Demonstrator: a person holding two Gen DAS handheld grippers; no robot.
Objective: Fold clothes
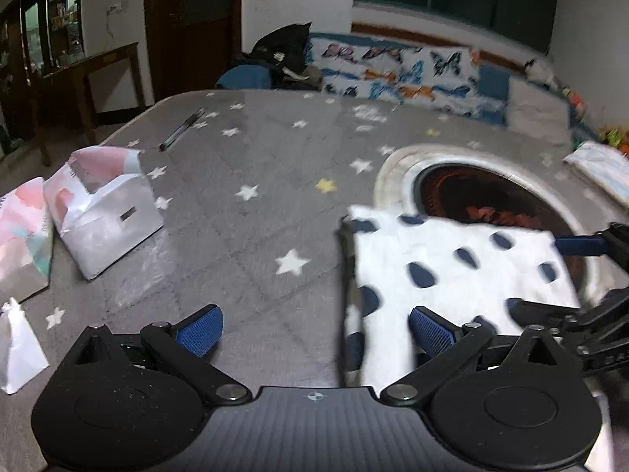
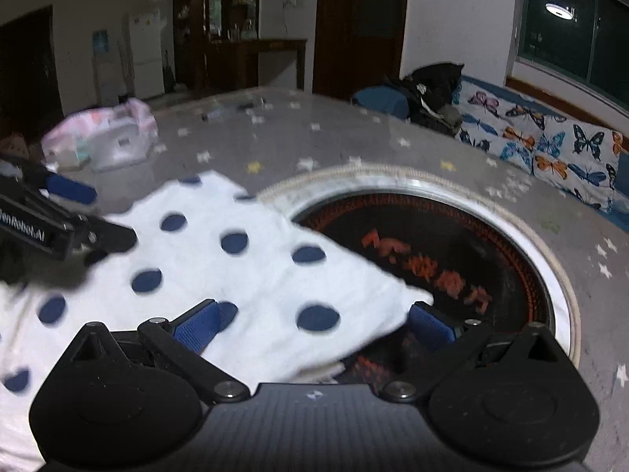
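The white, navy-dotted cloth (image 2: 243, 271) lay partly over the round stove well (image 2: 452, 259), looking light and limp, best pinched at corners, while the left hand-held gripper (image 1: 314, 330) and right hand-held gripper (image 2: 314, 324) gaped.

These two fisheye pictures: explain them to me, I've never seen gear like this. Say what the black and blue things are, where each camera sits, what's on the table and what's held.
Each picture comes from a camera on a hand-held two-finger gripper, looking along its blue-padded fingers. The left gripper is open with nothing gripped. The right gripper is also open, above the white cloth with navy dots, not pinching it. The cloth lies on a grey star-print table cover, partly over a round dark inset. Paper bags sit at the table's far left side.
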